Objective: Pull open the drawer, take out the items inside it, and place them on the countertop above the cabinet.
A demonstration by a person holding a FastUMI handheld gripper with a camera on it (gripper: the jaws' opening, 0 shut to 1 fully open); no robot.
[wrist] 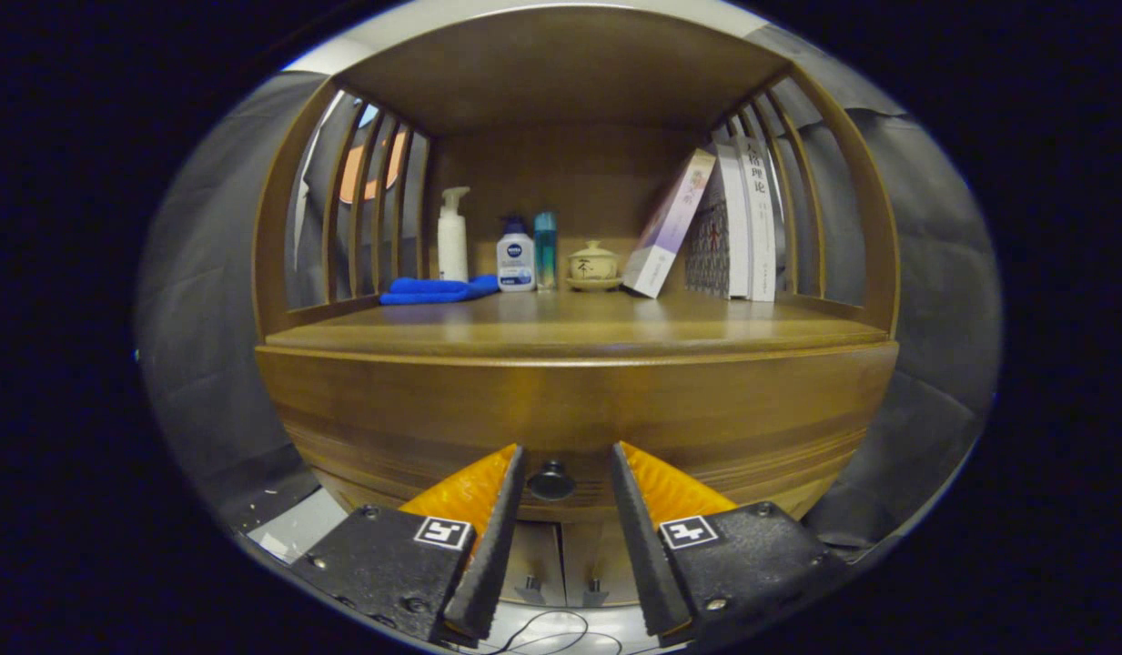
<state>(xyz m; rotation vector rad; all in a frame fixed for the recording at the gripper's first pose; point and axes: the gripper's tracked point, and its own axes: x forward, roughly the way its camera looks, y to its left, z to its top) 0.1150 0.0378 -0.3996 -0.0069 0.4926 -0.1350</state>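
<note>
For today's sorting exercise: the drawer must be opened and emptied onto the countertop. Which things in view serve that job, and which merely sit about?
For the job: drawer, shut; its knob, between the open fingers of the hand-held gripper; countertop.

Lying about: blue cloth, pump bottle, lotion bottle, teal bottle, lidded cup, books.

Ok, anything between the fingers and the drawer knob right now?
Nothing in the way. In the gripper view the open gripper has a finger on each side of the dark knob on the drawer front, with bare gaps alongside.
</note>
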